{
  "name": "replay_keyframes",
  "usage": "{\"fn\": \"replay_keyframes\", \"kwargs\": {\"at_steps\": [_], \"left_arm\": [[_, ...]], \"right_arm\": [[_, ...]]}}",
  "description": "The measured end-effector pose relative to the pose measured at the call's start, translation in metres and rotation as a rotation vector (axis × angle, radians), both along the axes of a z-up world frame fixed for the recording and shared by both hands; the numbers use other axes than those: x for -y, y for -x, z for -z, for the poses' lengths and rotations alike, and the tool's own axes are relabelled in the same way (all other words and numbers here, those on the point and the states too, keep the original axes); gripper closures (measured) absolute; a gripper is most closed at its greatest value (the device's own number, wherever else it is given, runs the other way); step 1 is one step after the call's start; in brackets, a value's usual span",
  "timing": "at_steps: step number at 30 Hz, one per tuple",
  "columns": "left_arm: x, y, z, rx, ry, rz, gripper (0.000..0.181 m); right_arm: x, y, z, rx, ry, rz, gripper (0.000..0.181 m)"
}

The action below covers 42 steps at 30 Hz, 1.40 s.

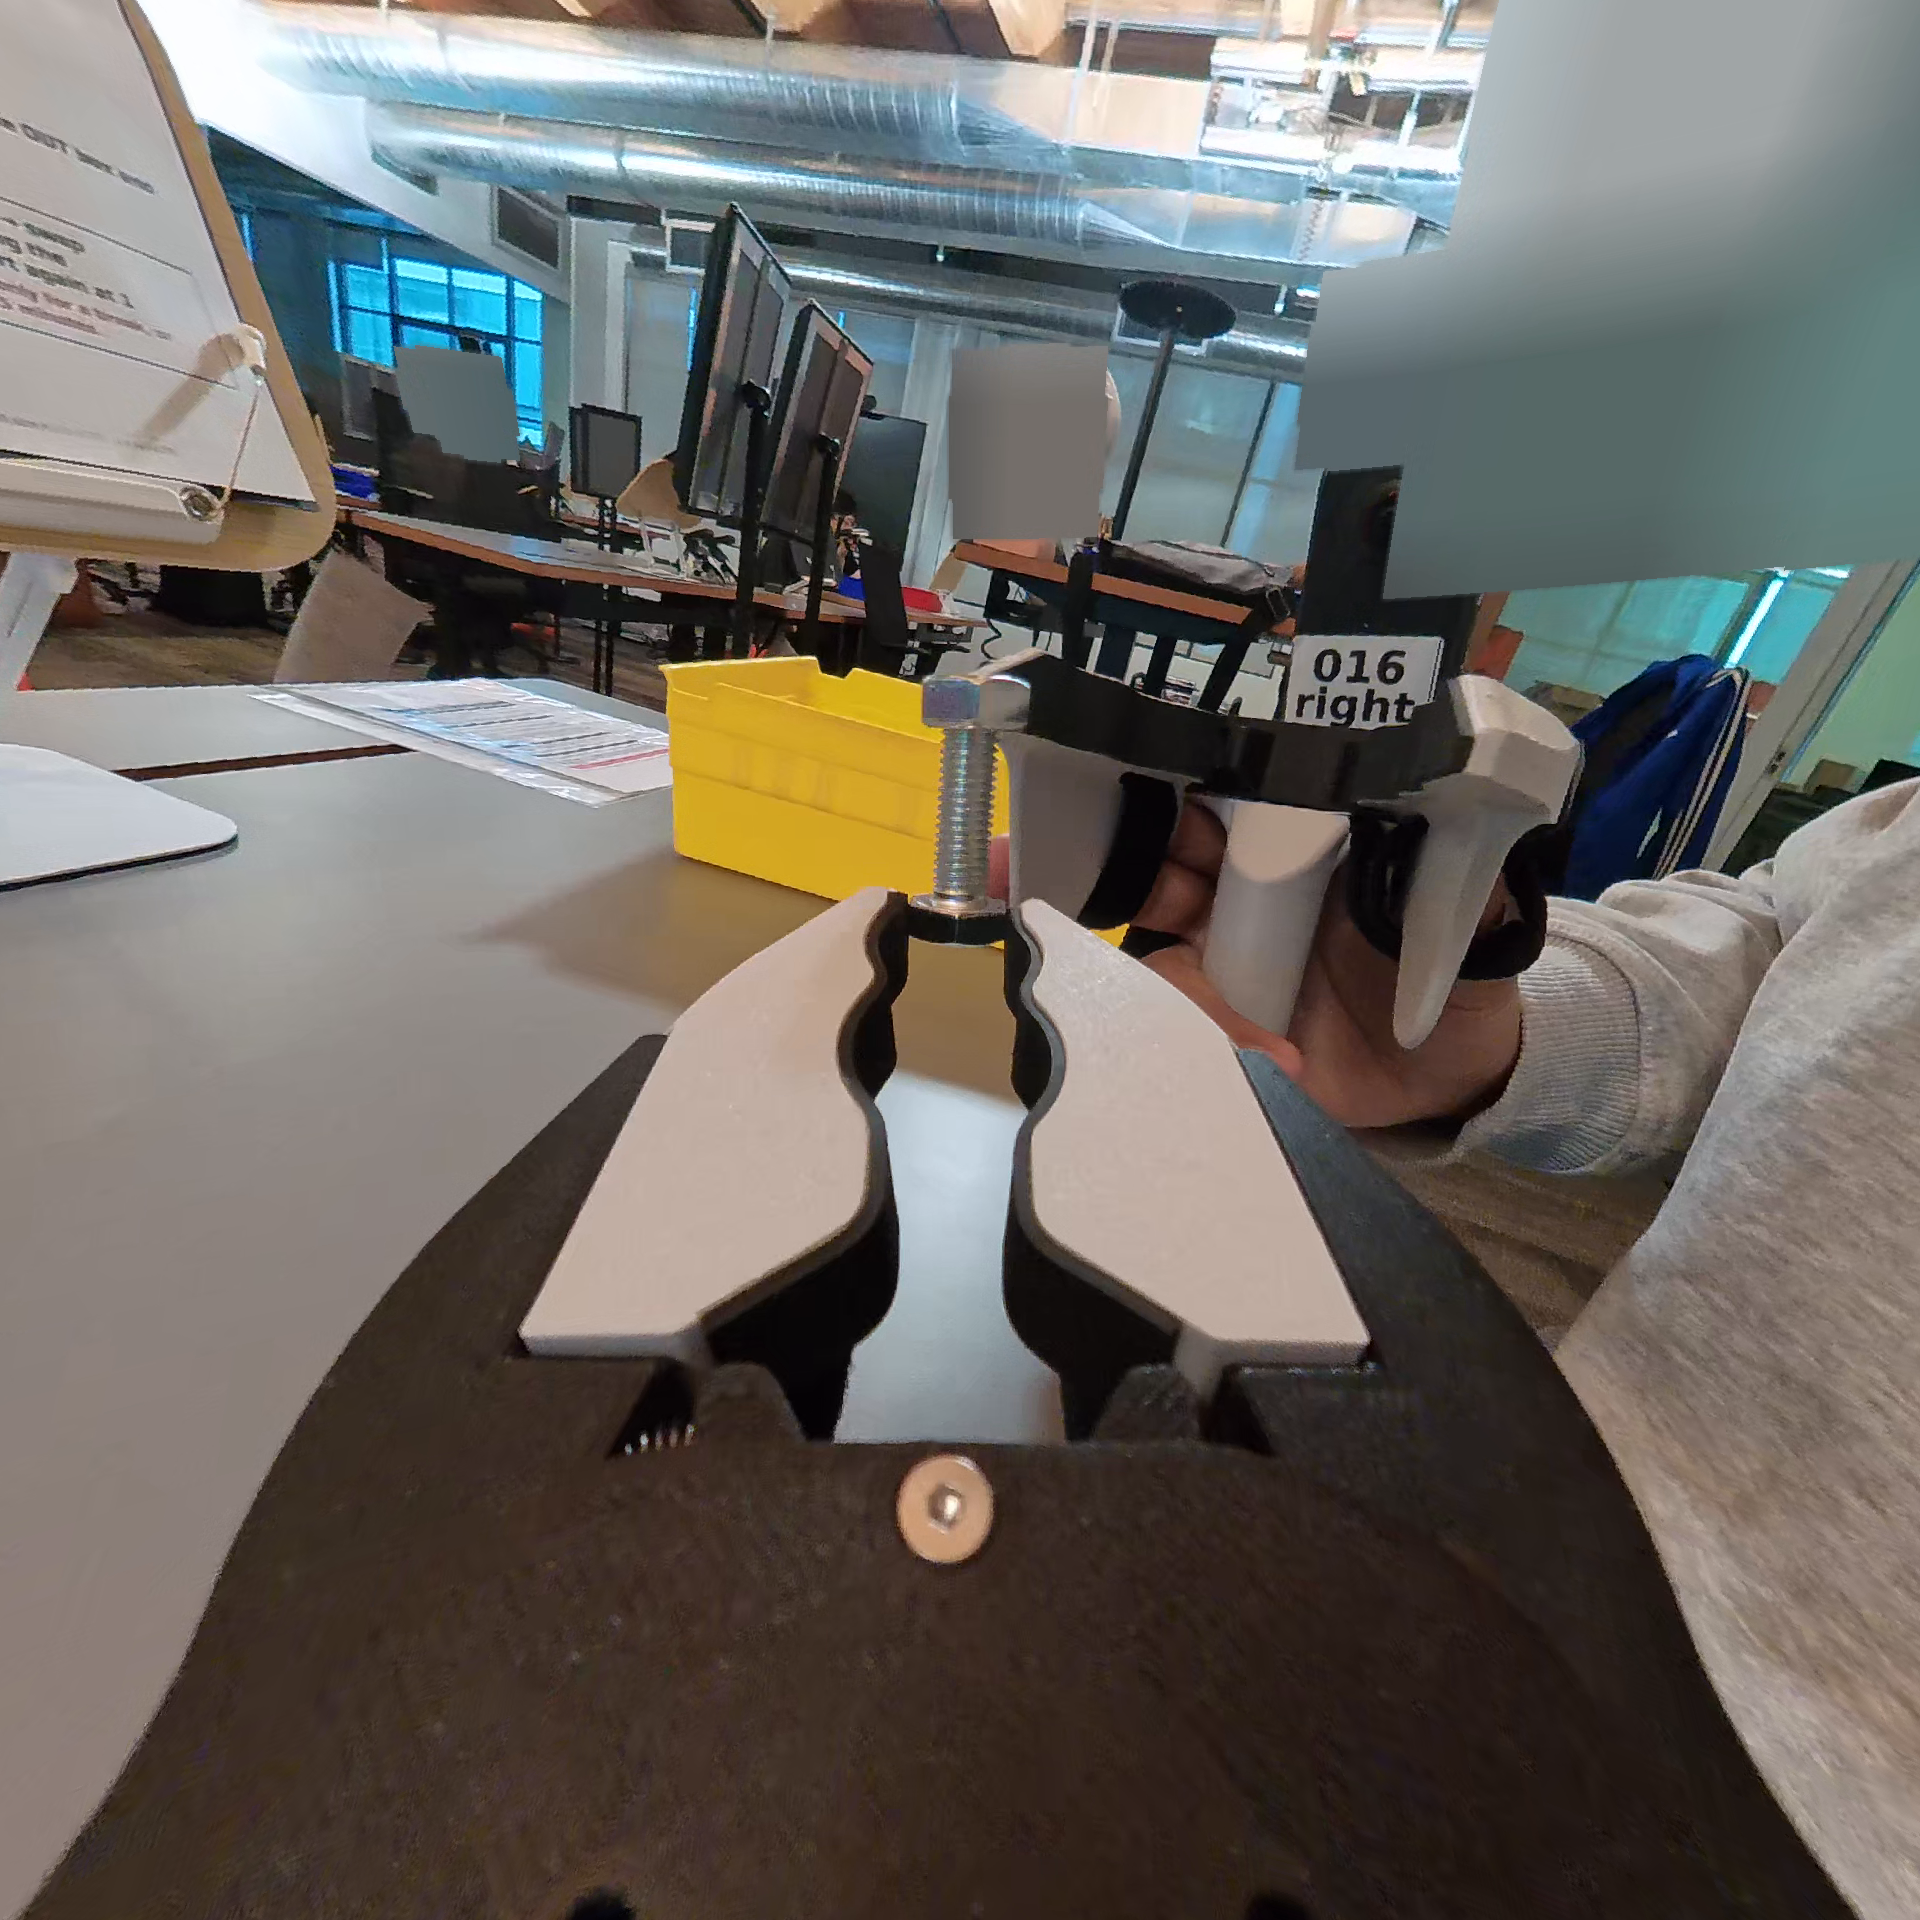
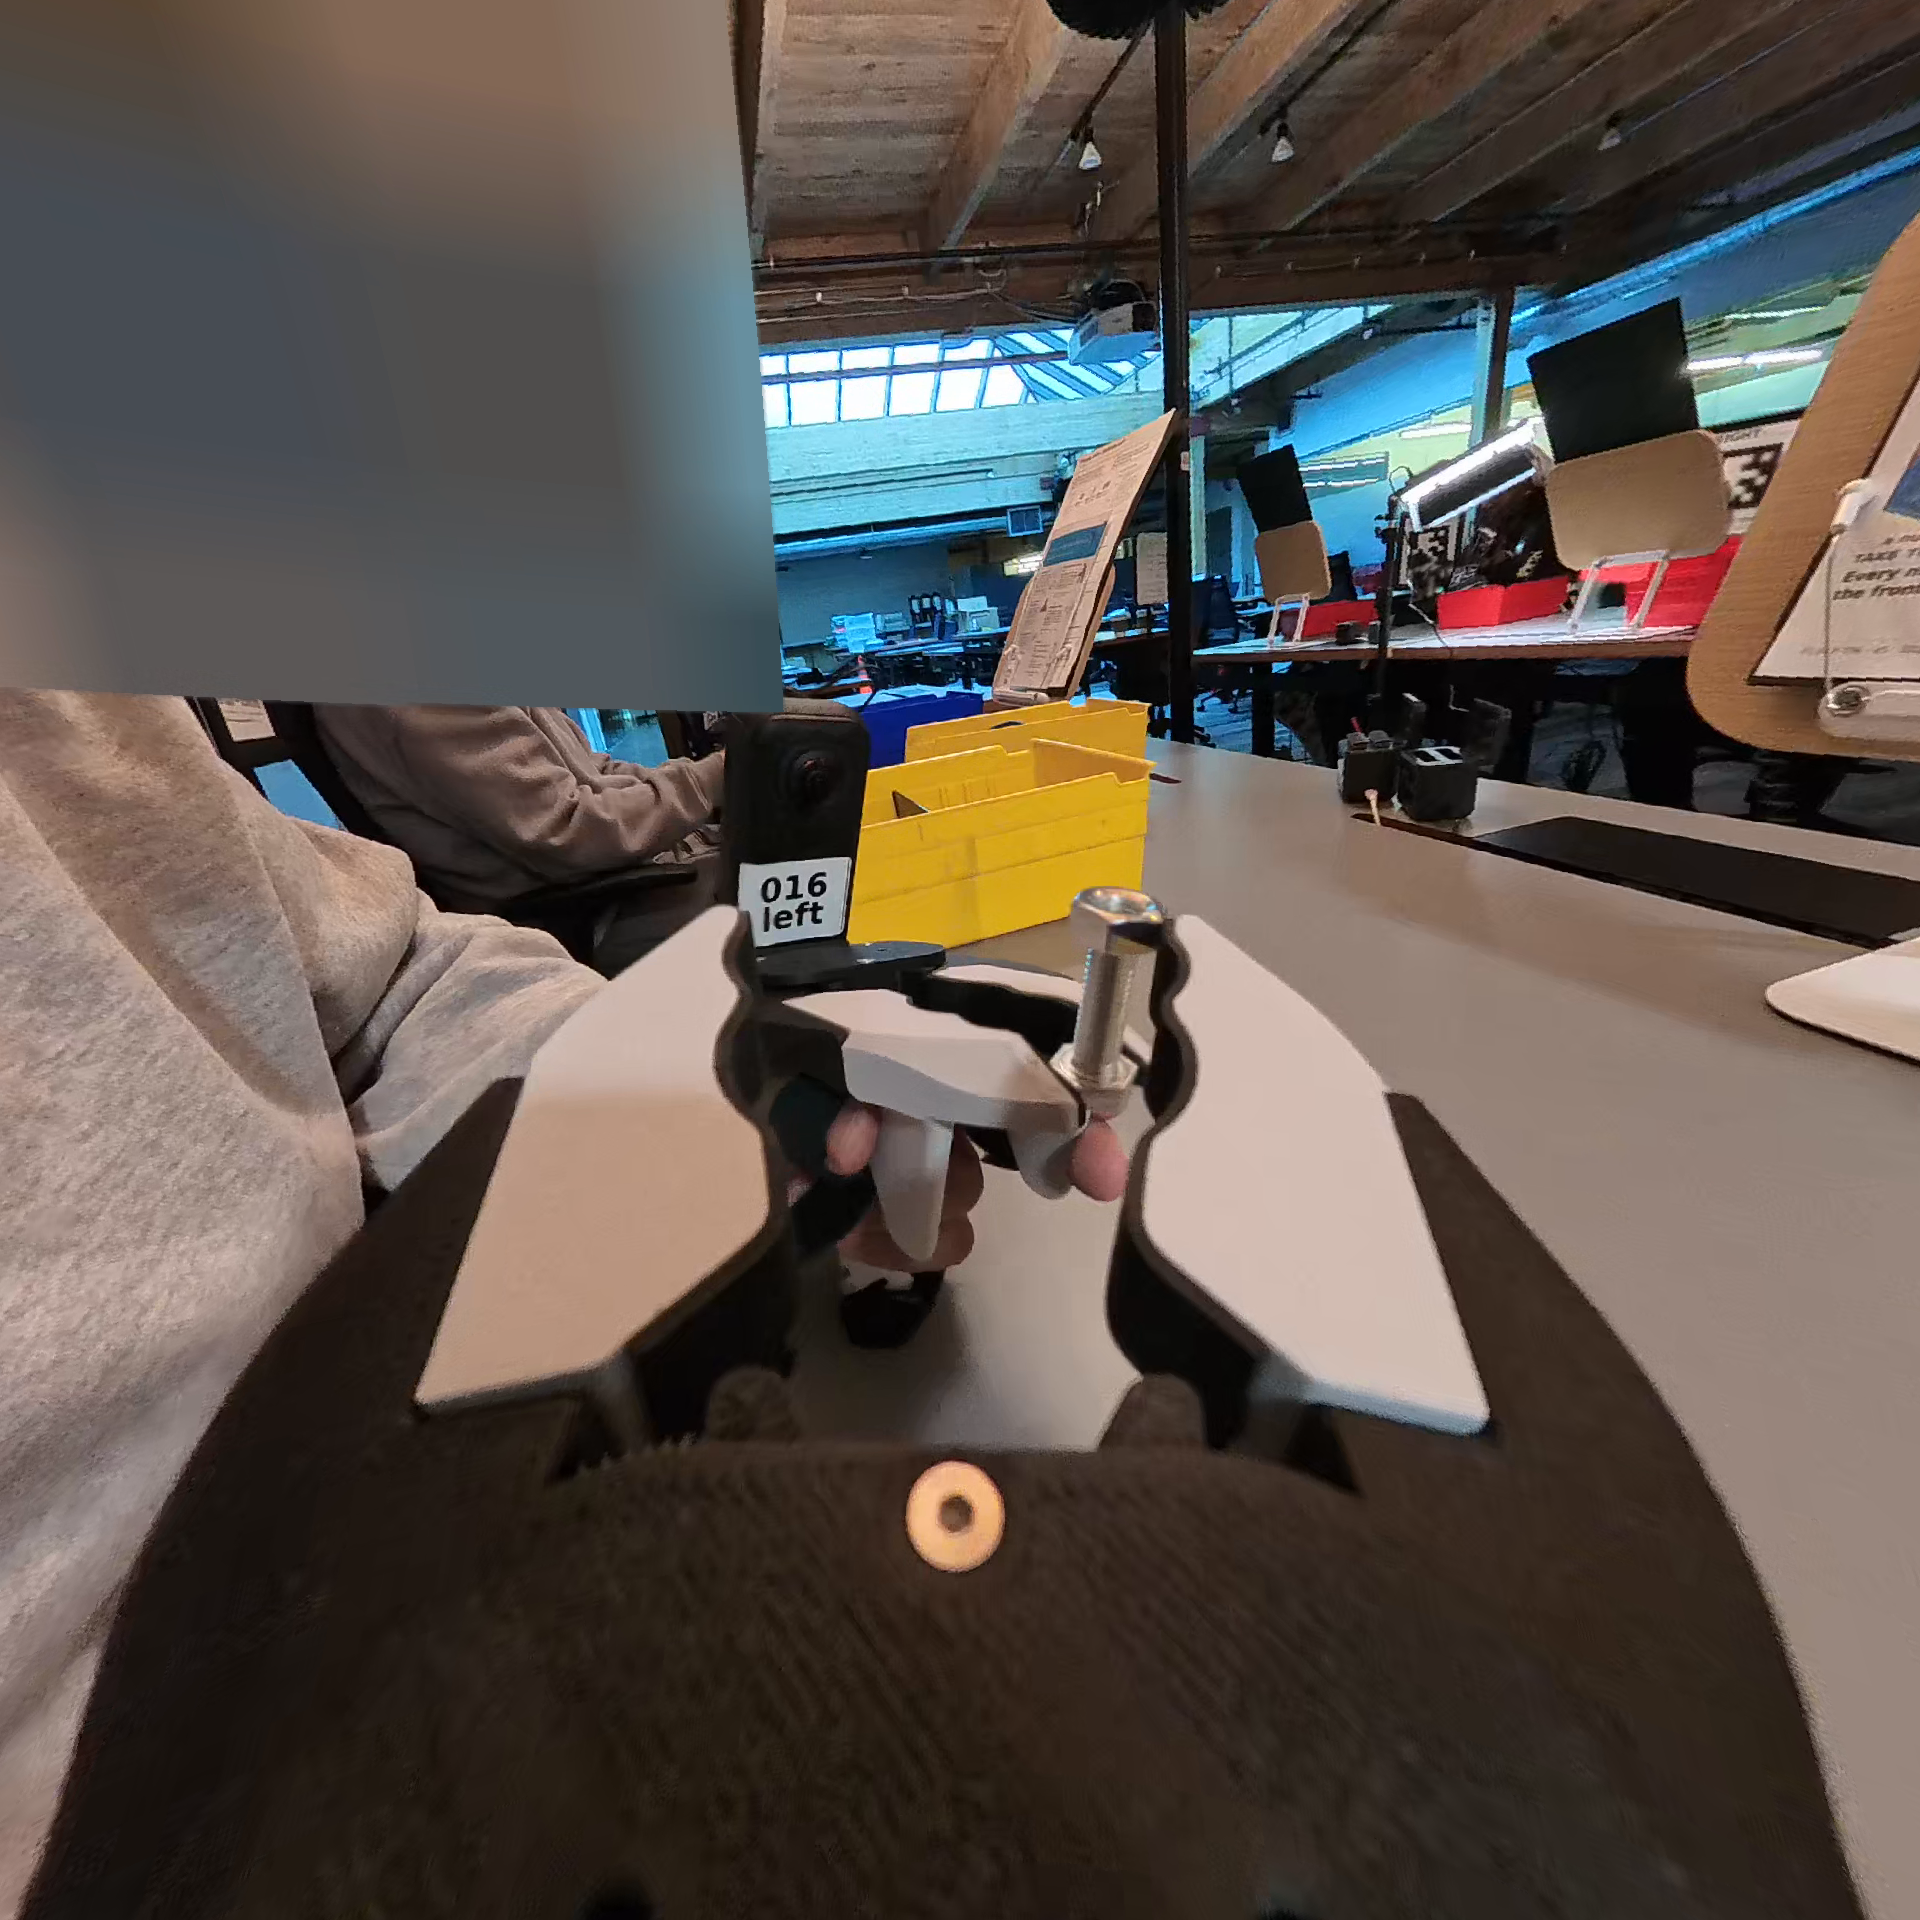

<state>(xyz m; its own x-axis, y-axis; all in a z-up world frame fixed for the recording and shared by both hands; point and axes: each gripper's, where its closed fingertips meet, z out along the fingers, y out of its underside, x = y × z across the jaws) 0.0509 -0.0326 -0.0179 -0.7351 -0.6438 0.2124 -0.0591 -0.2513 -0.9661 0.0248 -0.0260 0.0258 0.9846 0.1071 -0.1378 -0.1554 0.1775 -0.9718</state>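
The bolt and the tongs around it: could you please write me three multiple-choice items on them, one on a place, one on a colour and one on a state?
1. Where does the nut sit on the bolt?
A. at its lower end
B. right under its head
C. halfway up

2. What colour is the bin behind the bolt?
A. red
B. yellow
C. green

3. How do the right tongs stand?
A. shut on the bolt
B. shut on nothing
C. open

Answers:
1 A: the left tongs grip the nut at the bottom of the upright bolt.
2 B: its walls are yellow in both views.
3 C: their fingers stand wide apart, with the bolt's head beside one tip.
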Motion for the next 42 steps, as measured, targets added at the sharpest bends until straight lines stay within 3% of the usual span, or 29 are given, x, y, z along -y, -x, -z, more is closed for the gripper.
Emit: {"fn": "replay_keyframes", "kwargs": {"at_steps": [5,18,30,38,42], "left_arm": [[-0.002,-0.002,0.001,-0.004,0.003,-0.005,0.163],[0.001,0.002,-0.001,0.018,-0.013,0.008,0.163],[0.002,0.003,-0.002,0.027,-0.019,0.014,0.163],[0.003,0.004,-0.002,0.028,-0.017,0.023,0.163],[0.001,0.003,-0.002,0.019,-0.004,0.017,0.163]], "right_arm": [[0.002,0.003,0.003,0.032,0.019,-0.015,0.120],[0.003,0.004,0.000,0.056,0.014,0.008,0.111],[0.011,-0.002,-0.006,0.097,-0.006,0.061,0.123],[0.004,0.007,0.002,0.101,0.028,0.012,0.111],[0.006,0.008,0.001,0.104,0.027,-0.004,0.118]]}}
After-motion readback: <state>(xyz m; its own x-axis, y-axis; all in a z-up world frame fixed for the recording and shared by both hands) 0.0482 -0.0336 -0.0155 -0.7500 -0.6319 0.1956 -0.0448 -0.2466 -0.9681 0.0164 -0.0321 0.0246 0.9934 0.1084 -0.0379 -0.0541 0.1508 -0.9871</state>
